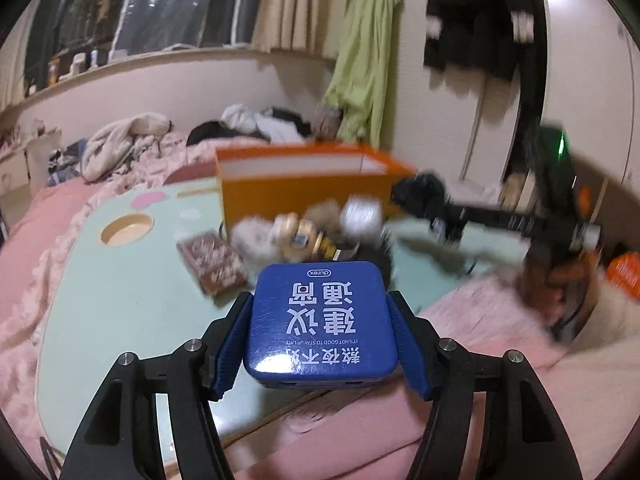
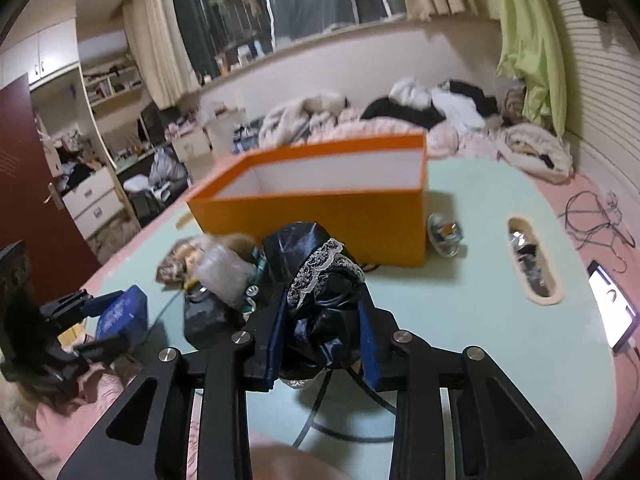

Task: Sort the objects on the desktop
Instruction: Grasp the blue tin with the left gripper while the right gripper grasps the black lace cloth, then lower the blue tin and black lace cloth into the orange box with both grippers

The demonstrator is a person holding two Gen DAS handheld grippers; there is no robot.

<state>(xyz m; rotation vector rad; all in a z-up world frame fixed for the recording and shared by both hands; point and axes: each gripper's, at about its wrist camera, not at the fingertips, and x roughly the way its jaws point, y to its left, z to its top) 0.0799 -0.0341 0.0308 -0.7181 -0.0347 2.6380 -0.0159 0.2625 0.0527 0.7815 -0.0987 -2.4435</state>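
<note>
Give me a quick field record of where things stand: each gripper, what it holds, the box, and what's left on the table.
left gripper: shut on blue tin, lifted off the table
right gripper: shut on black lace-trimmed cloth
orange box: open top, upright at the far side of the green table; visible inside looks empty
left on table: blurred pile of small items in front of the box, patterned packet
table slot: oval cut-out holding small items
surroundings: pink bedding

The left gripper (image 1: 322, 344) has matte black angular linkage arms with triangular cut-outs, round silver screws at the joints and blue ribbed pads (image 1: 410, 346). The right gripper (image 2: 320, 338) is built alike: black arms, silver screws, blue pads (image 2: 370, 344).
</note>
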